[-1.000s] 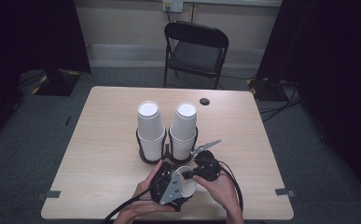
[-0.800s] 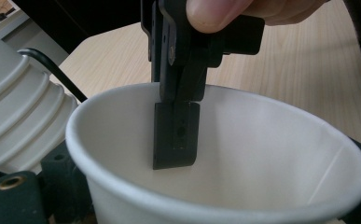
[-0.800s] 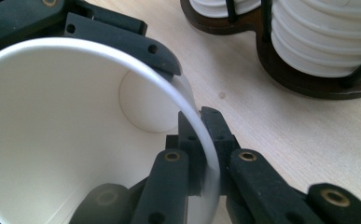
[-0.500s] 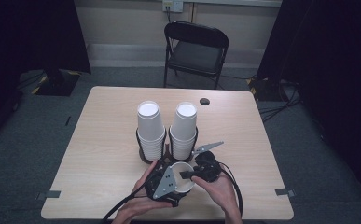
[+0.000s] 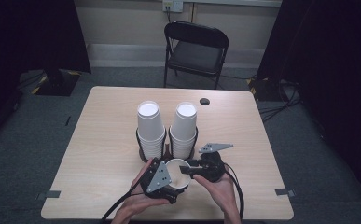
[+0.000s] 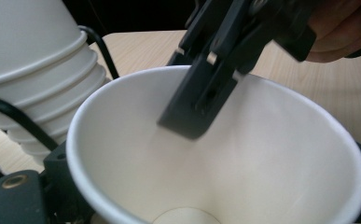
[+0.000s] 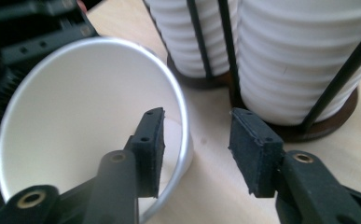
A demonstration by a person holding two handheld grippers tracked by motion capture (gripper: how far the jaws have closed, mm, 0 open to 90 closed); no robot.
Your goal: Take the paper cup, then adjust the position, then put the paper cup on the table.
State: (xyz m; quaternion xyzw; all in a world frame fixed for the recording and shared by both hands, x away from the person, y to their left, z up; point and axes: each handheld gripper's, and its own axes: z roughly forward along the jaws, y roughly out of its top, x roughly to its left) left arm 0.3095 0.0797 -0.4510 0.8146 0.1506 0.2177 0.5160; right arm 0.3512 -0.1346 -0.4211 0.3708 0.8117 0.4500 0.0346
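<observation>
We hold a white paper cup [image 5: 178,173] near the front edge of the table [image 5: 99,140], just in front of two tall stacks of cups [image 5: 150,128] that stand in a black wire holder [image 5: 169,140]. Our left gripper [image 5: 162,179] has the cup by its sides. In the left gripper view the cup [image 6: 215,154] sits right between the black jaws at the bottom corners, with its open mouth facing the camera, so this gripper is clamped on it.

Our right gripper [image 5: 190,170] comes in from the right side of the cup. Its jaws have just been opening. In the right gripper view one jaw is inside the cup [image 7: 89,121], close to the rim, and the other jaw is outside, over the bare table. The rim stands in the gap between the two jaws, and the pads [image 7: 255,149] do not squeeze it, so this gripper has let go. The cup stacks [image 7: 281,56] stand just behind.
</observation>
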